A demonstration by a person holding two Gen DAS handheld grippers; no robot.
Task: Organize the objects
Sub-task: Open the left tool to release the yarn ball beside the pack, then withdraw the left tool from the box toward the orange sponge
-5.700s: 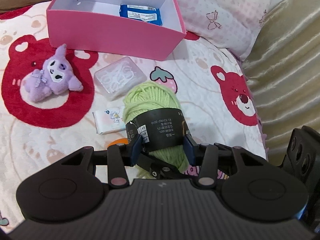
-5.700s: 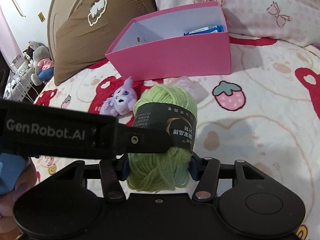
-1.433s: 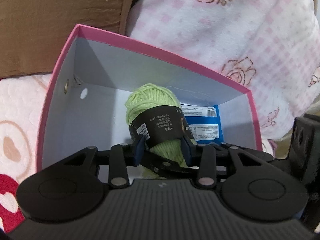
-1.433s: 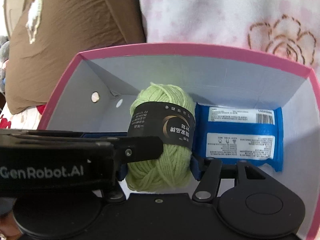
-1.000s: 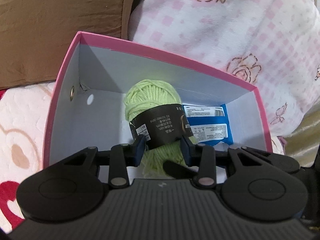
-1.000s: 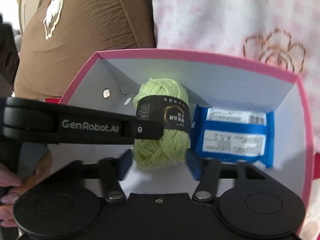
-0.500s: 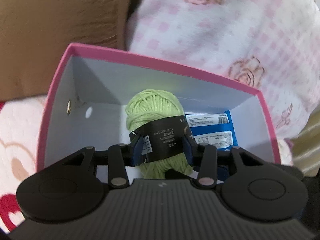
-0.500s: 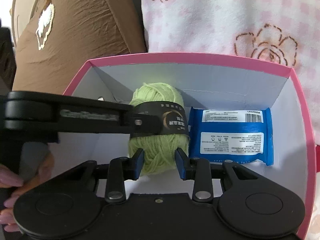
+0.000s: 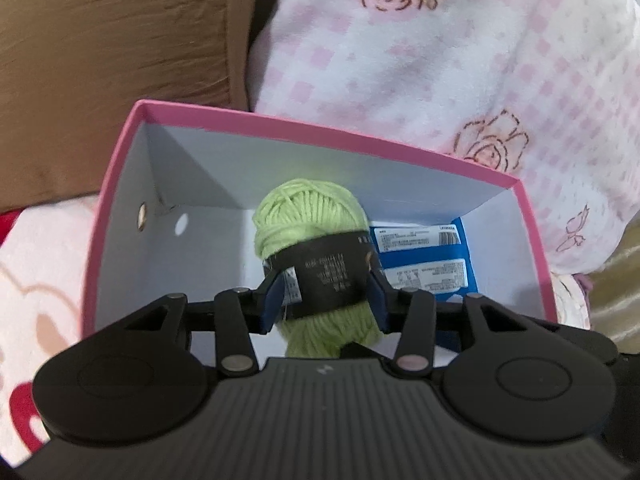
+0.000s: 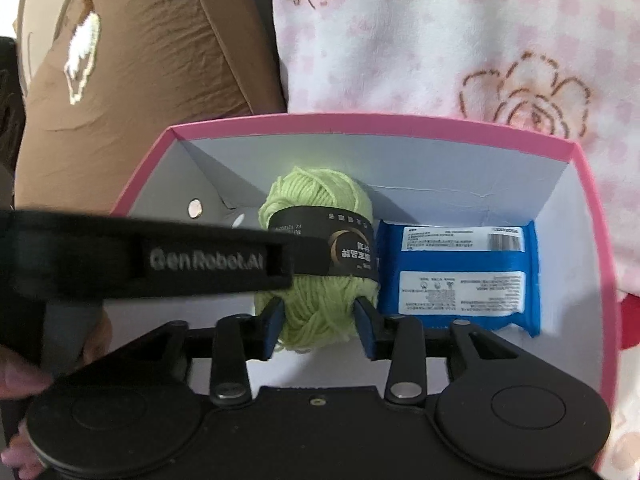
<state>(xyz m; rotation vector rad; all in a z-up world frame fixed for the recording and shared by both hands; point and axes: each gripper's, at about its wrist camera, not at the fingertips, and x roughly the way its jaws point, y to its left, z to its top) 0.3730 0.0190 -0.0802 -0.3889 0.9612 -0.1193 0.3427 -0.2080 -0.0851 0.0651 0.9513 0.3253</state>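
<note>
We see the bed first, spread with a pale blanket printed in red and peach shapes. At its head a brown pillow leans beside a pink-and-white checked pillow with rose motifs. In front of them sits the pink box, open-topped, white inside, with a small round hole in its left wall.

Inside the box, a blue packet with white labels lies flat on the right side of the floor. Just left of it, touching or nearly so, the green yarn ball lies on the box floor, a black paper band around its middle.

Our left hand-held gripper has its blue pads on either side of the black band; its jaws have just been opening, and the pads sit at the band's edges, though we cannot tell for sure whether they press on it. Our right hand-held gripper straddles the near end of the yarn ball; its jaws have just been opening too, and its pads stand at the wool's sides without squeezing it. In the right wrist view the left hand-held gripper crosses as a black bar, with fingers at the lower left edge.
</note>
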